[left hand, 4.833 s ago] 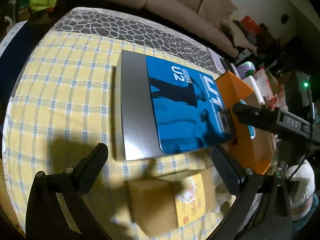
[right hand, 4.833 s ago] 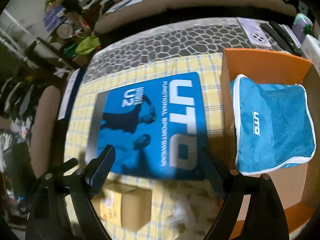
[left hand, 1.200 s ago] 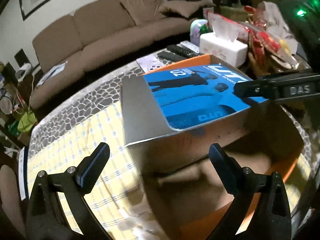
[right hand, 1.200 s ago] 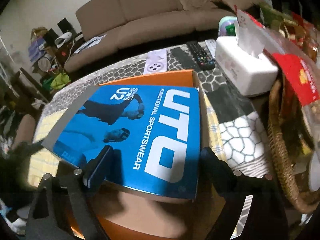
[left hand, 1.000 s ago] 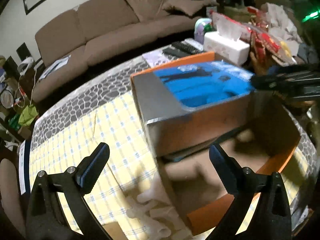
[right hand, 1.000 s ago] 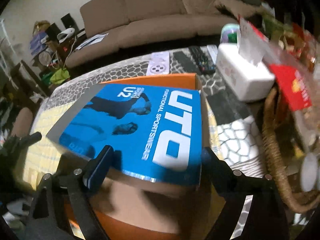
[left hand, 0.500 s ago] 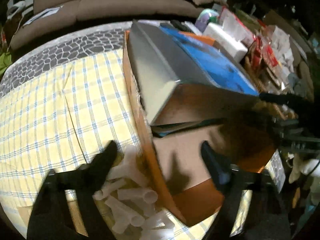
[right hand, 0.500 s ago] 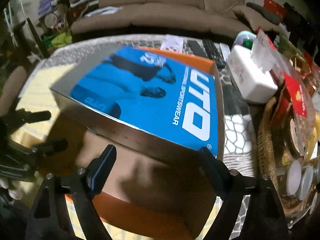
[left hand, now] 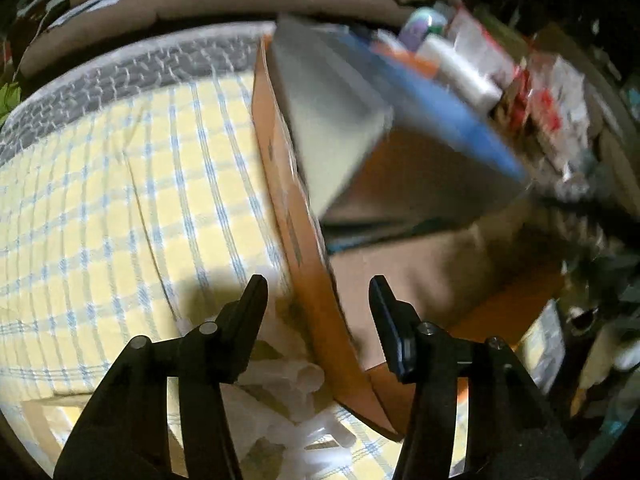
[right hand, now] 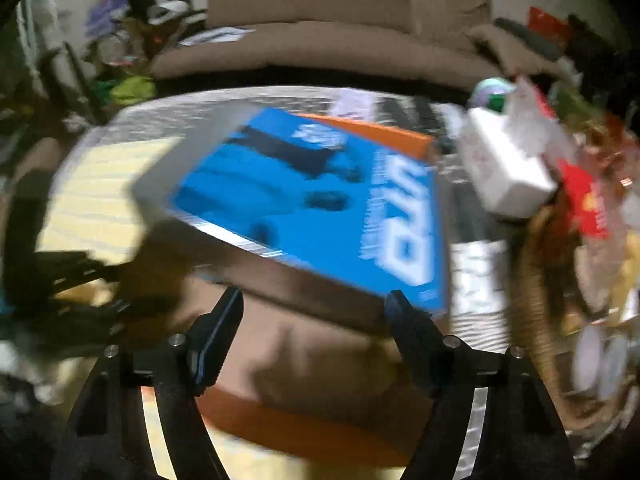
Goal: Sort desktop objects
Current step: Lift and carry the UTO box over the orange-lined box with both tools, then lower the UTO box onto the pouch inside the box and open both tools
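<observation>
The flat blue-and-silver sportswear box (right hand: 320, 200) leans tilted inside the orange cardboard carton (left hand: 304, 280), while white plastic tubes (left hand: 288, 408) beside that carton await sorting (both grippers (left hand: 318, 300) (right hand: 314, 312) empty, jaws closing).

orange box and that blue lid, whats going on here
A person with a tool in each hand is sorting things on a checked tablecloth. The blue lid sits tilted over the orange box, not seated flat. The left tool is closing astride the box's near wall; the right tool is also closing, with nothing gripped. White tubes lie beside the box.
</observation>
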`<state>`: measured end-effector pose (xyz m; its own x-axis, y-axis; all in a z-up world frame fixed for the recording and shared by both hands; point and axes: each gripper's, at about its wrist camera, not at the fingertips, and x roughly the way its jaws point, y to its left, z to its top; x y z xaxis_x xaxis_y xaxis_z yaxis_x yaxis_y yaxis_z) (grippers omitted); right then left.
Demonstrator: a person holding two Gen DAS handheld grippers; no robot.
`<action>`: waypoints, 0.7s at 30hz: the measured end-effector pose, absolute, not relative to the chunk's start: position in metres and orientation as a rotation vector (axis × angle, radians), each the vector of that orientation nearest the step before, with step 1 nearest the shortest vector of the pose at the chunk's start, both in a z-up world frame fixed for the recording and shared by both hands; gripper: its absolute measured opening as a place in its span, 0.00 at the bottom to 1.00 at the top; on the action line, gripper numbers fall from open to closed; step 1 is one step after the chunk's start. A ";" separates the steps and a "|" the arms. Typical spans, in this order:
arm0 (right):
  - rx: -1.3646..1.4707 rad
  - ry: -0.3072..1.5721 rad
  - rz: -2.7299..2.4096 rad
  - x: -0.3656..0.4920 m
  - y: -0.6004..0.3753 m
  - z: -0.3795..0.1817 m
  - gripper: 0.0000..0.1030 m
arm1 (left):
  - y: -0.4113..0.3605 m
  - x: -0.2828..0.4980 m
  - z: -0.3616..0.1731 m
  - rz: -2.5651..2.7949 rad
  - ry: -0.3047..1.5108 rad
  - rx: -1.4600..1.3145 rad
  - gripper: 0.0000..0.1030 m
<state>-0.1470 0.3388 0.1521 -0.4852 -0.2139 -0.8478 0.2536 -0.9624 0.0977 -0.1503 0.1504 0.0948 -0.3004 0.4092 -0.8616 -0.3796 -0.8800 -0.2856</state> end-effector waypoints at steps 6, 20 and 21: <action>1.564 -0.273 -2.381 -0.168 0.363 0.122 0.73 | 0.160 -0.152 0.136 2.220 0.053 -1.265 0.48; 1.662 -0.198 -2.321 -0.155 0.352 0.064 0.75 | 0.216 -0.148 0.123 2.205 0.284 -1.298 0.62; 1.660 -0.220 -2.307 -0.155 0.352 0.064 0.75 | 0.217 -0.150 0.118 2.209 0.292 -1.318 0.63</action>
